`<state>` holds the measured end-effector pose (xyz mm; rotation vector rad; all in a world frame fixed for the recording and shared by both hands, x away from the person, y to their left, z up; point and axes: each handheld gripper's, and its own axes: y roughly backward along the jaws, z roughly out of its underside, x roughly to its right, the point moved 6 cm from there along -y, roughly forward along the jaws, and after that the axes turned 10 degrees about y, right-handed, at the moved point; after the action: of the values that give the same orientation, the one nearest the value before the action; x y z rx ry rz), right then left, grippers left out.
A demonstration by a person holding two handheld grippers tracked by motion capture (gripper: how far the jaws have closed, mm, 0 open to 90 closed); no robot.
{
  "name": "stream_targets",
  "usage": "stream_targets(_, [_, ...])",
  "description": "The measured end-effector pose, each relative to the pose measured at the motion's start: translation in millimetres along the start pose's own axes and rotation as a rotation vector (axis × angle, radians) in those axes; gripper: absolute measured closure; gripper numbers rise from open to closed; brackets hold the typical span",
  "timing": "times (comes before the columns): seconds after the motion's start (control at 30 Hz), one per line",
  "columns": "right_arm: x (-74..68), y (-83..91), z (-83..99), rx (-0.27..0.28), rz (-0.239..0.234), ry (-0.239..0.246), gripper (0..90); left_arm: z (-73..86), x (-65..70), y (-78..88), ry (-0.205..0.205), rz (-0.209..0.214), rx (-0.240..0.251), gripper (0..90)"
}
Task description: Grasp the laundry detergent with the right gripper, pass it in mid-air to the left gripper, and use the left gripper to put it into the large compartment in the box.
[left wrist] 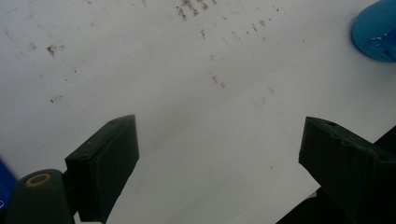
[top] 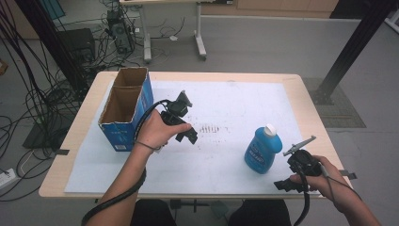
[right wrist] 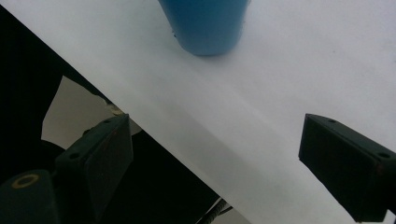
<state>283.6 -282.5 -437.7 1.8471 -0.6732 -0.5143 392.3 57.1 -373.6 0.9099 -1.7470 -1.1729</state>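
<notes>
A blue bottle (top: 262, 149) with a white cap stands upright on the white sheet (top: 235, 101) at the right. The left gripper view catches the bottle (left wrist: 377, 31) at its top right corner, and the right gripper view has its base (right wrist: 205, 25) at the top. My left gripper (top: 187, 133) hovers over the middle of the sheet, open, and between its jaws (left wrist: 219, 154) lies only the stained sheet. My right gripper (top: 282, 184) is at the table's front right edge, just in front of the bottle, open with nothing between its jaws (right wrist: 215, 154).
A blue cardboard box (top: 123, 110) with two open-topped compartments stands at the sheet's left edge. Brown smudges (top: 209, 128) mark the sheet's middle. Black frame posts (top: 353, 44) stand beside the table, and cables (top: 28, 108) lie on the floor at the left.
</notes>
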Motion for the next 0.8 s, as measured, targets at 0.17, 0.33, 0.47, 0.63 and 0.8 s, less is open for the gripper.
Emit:
stream_targets(0.17, [-2.4,-3.6,-0.4,0.012,-0.001,0.011,9.7,0.9,1.4,-0.2,-0.003,0.0,-0.003,12.4])
stream_targets(0.33, [-4.2,-6.6,-1.1,0.035,0.003,0.015,10.0,2.0,1.2,-1.6,-0.003,0.001,-0.006,12.4])
stream_targets(0.47, [-5.2,-7.8,-2.2,0.07,0.003,0.009,10.1,2.9,1.4,-2.6,-0.003,0.002,-0.008,12.5])
stream_targets(0.63, [-4.9,-9.3,-3.6,0.117,0.008,0.001,10.2,3.7,2.0,-2.9,0.001,0.005,-0.002,12.5])
stream_targets(0.8, [-4.3,-10.7,-4.1,0.172,0.023,-0.01,10.6,6.1,2.9,-3.8,-0.002,0.009,-0.002,12.6])
